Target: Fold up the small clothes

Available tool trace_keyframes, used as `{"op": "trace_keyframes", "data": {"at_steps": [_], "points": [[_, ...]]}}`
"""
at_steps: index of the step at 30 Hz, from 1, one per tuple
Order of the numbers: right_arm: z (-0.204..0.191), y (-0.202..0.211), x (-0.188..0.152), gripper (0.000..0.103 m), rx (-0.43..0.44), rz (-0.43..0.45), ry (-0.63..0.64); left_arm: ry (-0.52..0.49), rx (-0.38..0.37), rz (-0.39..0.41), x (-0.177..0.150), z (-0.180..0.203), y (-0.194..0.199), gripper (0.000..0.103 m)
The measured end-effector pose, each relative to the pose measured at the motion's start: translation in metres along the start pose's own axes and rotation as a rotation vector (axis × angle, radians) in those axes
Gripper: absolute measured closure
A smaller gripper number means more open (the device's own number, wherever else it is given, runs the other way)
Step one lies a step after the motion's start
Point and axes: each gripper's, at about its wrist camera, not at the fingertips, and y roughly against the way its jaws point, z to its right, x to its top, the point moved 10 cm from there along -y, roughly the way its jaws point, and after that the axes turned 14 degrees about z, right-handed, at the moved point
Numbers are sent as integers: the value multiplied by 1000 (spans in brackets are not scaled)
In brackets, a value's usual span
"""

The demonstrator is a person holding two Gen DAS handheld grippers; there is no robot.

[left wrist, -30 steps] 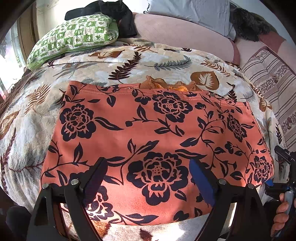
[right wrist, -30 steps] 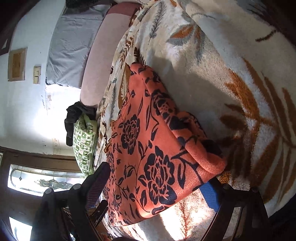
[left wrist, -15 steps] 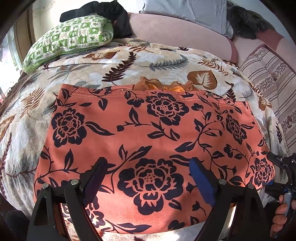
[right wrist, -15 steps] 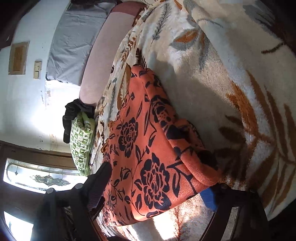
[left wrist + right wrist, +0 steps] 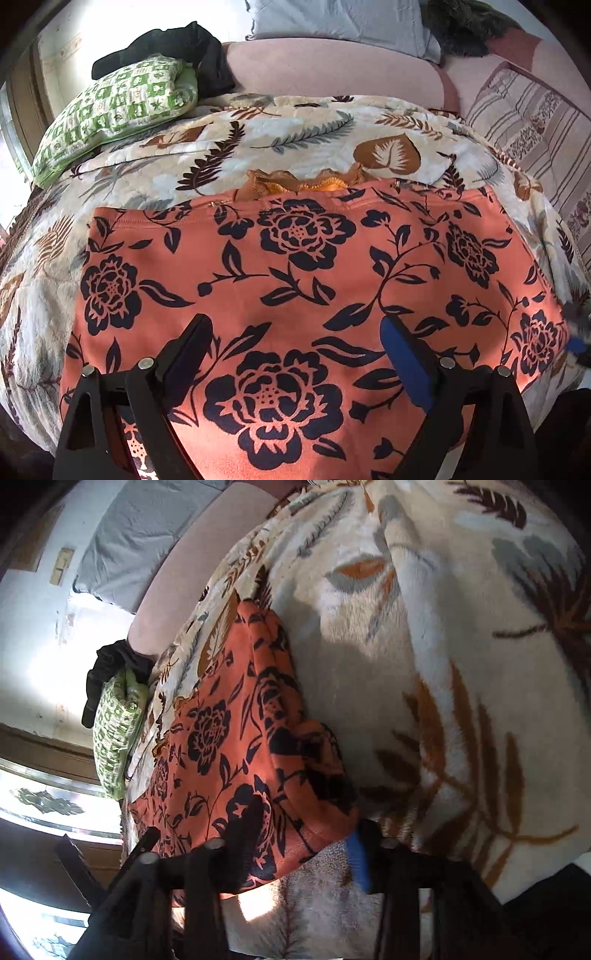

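1. I see the orange floral garment spread flat on the leaf-print blanket that covers the bed; its near edge hangs at the bed's front edge.
2. Left gripper: jaws wide apart, hovering over the near half of the garment. Nothing between them, and I can't tell whether they touch the cloth.
3. Right gripper: at the garment's right-hand corner. Jaws are narrow and the corner fold sits between them; the black finger overlaps the cloth and the blue pad is just beside the hem. I can't tell if the clamp is actually closed on it.
4. A crumpled mustard-orange piece of fabric pokes out at the garment's far edge.
5. Behind that: green patterned pillow at far left with a black garment on it, pink headboard cushion, grey pillow.
6. Right wrist view is rolled sideways; window at lower left.
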Motion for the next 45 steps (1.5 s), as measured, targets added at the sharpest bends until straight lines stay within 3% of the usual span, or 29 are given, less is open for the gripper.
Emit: {"op": "trace_keyframes", "data": {"at_steps": [1,3,6,9,11,12,13,14,16,17,18,19,20,21,22,23,24,26,27,31,33,35,37,40,42,45], "points": [[-4,11,14,26,5,49,12,-27,3,-57,-12,3,-12,11],[-18,19,45,26,88,100,0,-7,12,-13,-14,0,-14,7],[-42,-17,84,26,224,17,-6,-11,12,-18,-13,0,-13,6],[-56,-84,109,27,226,-107,19,-20,4,-17,-12,-1,-13,4],[-55,-127,111,30,157,-191,64,-24,4,-13,-12,-1,-14,2],[-52,-142,107,51,119,-225,76,-27,3,-13,-12,-1,-15,1],[-55,-151,105,82,84,-239,101,-30,0,-12,-13,-1,-16,1],[-68,-146,105,82,96,-220,142,-31,-5,-11,-13,-1,-17,0],[-92,-122,114,83,104,-86,277,-27,-5,-2,-13,-1,-20,0],[-88,-123,116,83,60,-54,288,-29,2,0,-12,-1,-21,0],[-73,-134,112,80,2,-83,260,-32,8,-7,-12,0,-21,0],[-53,-147,104,71,-67,-139,242,-33,6,-21,-11,0,-20,0],[-45,-149,101,71,-58,-142,201,-29,-5,-42,-10,-1,-18,0],[-46,-139,106,63,-25,-95,156,-18,-14,-54,-8,-4,-14,0],[-47,-123,110,33,-25,-57,132,2,-5,-44,-5,-10,-7,0],[-52,-104,114,22,-6,-4,128,27,10,-20,-1,-18,1,0],[-57,-81,118,19,13,54,132,52,13,0,2,-23,9,0],[-66,-36,112,19,72,106,120,92,7,26,4,-32,25,0],[-70,-16,100,19,122,89,96,106,9,39,4,-36,33,0],[-67,48,14,19,298,35,-80,143,12,60,-2,-44,53,0],[-46,42,-33,19,254,-7,-157,152,9,33,-8,-41,53,0],[-22,23,-56,19,223,-38,-277,151,-4,14,-12,-33,55,0],[-13,6,-53,20,237,-29,-374,134,-6,21,-10,-26,61,0],[-17,0,-31,20,225,41,-355,127,-3,55,2,-17,69,0],[-14,-9,-23,21,184,42,-355,120,-2,56,7,-12,66,0],[-16,-15,-19,34,187,40,-373,80,15,32,7,-6,56,0]]}}
